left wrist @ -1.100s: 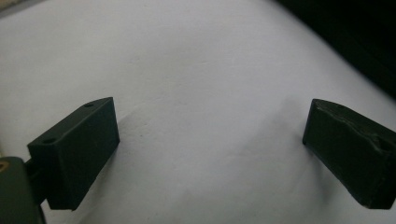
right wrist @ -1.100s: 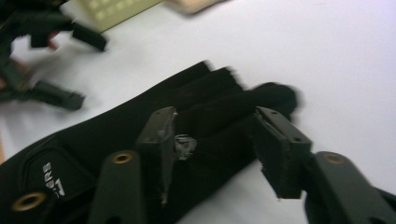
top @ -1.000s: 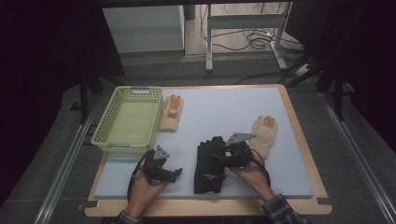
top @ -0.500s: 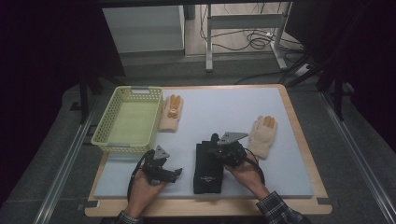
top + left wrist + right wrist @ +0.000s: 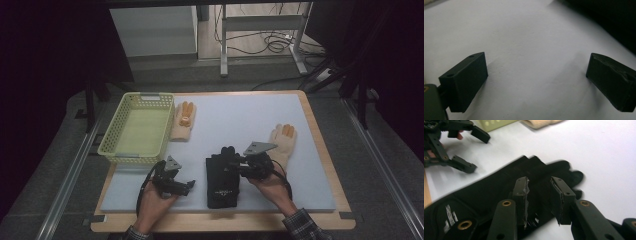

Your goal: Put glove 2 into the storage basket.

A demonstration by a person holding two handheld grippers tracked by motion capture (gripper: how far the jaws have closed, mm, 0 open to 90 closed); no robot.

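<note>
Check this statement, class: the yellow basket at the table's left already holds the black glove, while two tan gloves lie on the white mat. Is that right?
Not quite. The yellow basket holds nothing; the black glove lies flat on the white mat, under the right gripper, as the high view shows. The rest stands: one tan glove lies beside the basket, the other tan glove farther right.

- A black glove [image 5: 222,177] is seen lying flat in the lower centre of the high view, cuff toward the bottom edge, fingers pointing up the frame.
- Small white print is shown near its cuff.
</note>
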